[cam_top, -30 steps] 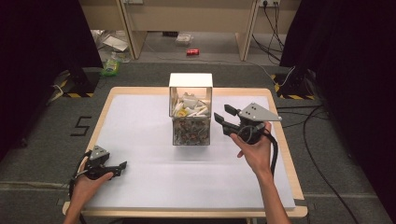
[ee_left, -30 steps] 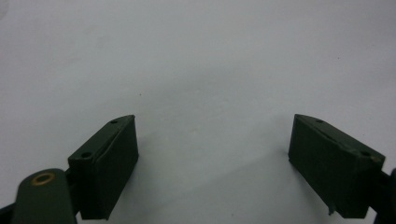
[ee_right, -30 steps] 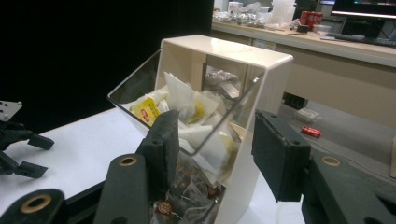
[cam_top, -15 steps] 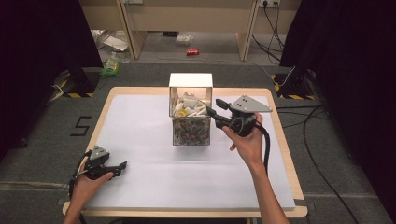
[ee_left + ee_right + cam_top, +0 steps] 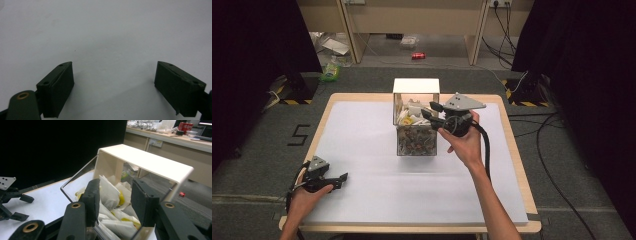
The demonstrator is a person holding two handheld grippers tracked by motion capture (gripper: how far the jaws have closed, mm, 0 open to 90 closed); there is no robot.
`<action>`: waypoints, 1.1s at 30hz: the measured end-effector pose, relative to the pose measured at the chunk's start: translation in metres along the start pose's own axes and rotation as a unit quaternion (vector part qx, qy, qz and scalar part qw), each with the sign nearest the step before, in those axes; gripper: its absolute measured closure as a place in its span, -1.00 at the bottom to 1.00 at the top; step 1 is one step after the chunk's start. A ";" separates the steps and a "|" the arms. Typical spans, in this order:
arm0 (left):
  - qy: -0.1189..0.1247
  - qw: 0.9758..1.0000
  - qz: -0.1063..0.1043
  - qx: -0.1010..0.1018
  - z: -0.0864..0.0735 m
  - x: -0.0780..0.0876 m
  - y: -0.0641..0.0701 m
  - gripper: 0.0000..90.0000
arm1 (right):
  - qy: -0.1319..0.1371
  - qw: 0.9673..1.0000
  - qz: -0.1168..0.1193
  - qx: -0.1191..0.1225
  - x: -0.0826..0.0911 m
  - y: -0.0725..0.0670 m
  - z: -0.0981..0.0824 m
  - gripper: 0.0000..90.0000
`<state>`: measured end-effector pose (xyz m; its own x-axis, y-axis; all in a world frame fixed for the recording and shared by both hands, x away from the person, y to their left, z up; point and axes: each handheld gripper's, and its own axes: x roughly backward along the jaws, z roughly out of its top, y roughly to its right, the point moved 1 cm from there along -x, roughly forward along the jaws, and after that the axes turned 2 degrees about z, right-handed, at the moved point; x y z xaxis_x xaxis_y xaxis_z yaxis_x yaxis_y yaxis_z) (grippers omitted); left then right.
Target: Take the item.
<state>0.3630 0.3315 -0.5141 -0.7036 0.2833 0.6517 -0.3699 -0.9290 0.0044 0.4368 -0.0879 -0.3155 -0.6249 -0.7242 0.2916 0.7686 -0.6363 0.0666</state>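
Seen from above, a person at a white-topped counter (image 5: 362, 145) holds a two-jaw tool in each hand. Near the far middle of the counter stands a clear box (image 5: 416, 131) with a cream lid tipped up at its back. It holds a heap of white sachets (image 5: 412, 111), some marked with yellow.

The right tool (image 5: 428, 110) hovers at the box's right rim, jaws pointing left across the open top. Its jaws have just been closing and now stand half narrowed, with nothing pressed between them. In the right gripper view, the right tool (image 5: 113, 195) looks straight along its jaws into the clear box (image 5: 80, 177), and the sachets (image 5: 110, 192) lie directly ahead and slightly below, one upright sachet rising in the gap between the jaws without clearly touching either pad.

That sachet's flat face runs roughly along the jaws, so a short forward and downward reach would probably bring it between the pads. Room is tight there: the box's clear front wall lies to one side and the raised lid (image 5: 147, 163) to the other.

The left tool (image 5: 337, 178) rests low at the near left corner of the counter, well apart from the box. In the left gripper view, the left tool (image 5: 113, 83) has its jaws wide and empty over bare white surface. The right hand is far nearer the sachets.
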 end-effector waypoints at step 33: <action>-0.001 1.000 -0.001 0.000 0.000 0.000 0.000 -0.67 | -0.081 0.996 0.035 0.024 -0.045 0.000 0.005 1.00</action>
<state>0.3629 0.3317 -0.5139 -0.7014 0.2837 0.6538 -0.3707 -0.9287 0.0054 0.4657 -0.0539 -0.3235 -0.5423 -0.7119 0.4462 0.8178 -0.5691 0.0858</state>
